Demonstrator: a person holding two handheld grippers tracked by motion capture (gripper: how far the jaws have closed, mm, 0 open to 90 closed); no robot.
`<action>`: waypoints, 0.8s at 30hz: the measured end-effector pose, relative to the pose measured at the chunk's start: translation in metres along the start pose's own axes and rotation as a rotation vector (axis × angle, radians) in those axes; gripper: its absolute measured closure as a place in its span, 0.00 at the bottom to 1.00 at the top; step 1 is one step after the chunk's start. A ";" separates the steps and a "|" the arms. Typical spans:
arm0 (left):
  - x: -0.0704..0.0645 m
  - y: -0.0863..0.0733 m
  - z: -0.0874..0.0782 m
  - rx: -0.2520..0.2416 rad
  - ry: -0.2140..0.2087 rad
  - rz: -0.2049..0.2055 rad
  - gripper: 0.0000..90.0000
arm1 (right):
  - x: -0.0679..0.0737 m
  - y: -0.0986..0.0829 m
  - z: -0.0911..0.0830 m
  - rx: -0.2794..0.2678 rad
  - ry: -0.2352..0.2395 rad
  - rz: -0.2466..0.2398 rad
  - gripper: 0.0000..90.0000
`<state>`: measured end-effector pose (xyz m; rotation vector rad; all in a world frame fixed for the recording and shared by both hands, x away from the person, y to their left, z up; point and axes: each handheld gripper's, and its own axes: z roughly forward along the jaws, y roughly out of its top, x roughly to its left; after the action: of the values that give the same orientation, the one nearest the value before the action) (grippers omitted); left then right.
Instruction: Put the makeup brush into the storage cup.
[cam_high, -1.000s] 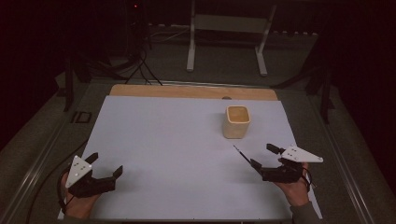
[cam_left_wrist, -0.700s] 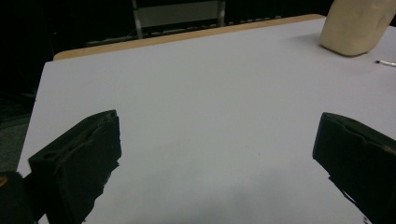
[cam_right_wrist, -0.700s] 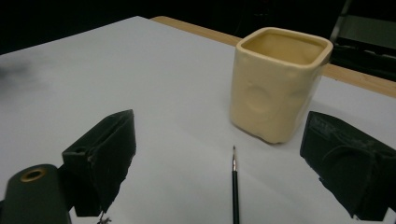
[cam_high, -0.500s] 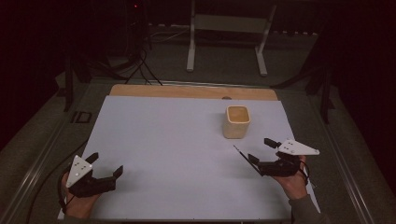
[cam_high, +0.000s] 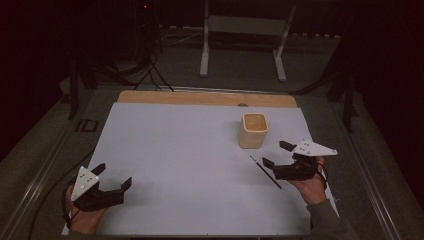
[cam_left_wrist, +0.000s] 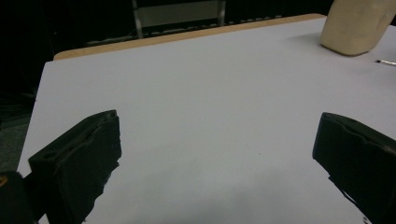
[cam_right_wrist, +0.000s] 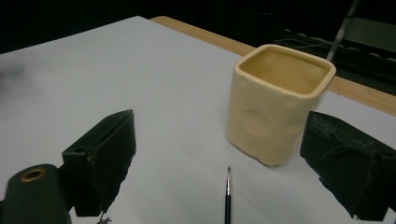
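A cream square cup (cam_high: 254, 130) stands upright on the white sheet (cam_high: 180, 150), right of centre. A thin dark paintbrush (cam_high: 265, 171) lies flat on the sheet just in front of it. My right gripper (cam_high: 276, 154) hovers open right beside the brush, with nothing between its jaws. In the right gripper view the cup (cam_right_wrist: 278, 102) stands ahead between the open jaws, closer to the right one, and the brush (cam_right_wrist: 228, 196) points at it from below. My left gripper (cam_high: 114, 175) is open and unladen at the near left corner. The left gripper view catches the cup (cam_left_wrist: 355, 25) far off at top right.
The sheet covers a wooden board whose bare edge (cam_high: 200, 97) shows along the back. A metal stand (cam_high: 245, 30) and cables (cam_high: 150, 65) sit on the dark floor beyond. A small dark object (cam_high: 88, 125) lies off the sheet's left side.
My right gripper has moved a little forward and left, toward the cup. The brush, the cup and the left gripper have stayed put.
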<state>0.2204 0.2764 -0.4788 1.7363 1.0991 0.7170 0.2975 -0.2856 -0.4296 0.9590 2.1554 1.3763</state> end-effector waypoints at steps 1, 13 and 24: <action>0.000 0.000 0.000 0.000 0.000 0.000 0.02 | 0.000 0.001 0.001 0.003 0.001 -0.001 0.11; 0.000 0.000 0.000 0.000 0.000 0.001 0.02 | -0.008 0.014 0.012 0.021 -0.003 -0.002 0.11; 0.000 0.000 0.000 -0.001 -0.001 0.000 0.02 | -0.008 0.025 0.023 0.038 0.006 -0.027 0.11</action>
<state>0.2205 0.2763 -0.4787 1.7362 1.0973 0.7164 0.3264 -0.2704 -0.4168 0.9379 2.1985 1.3318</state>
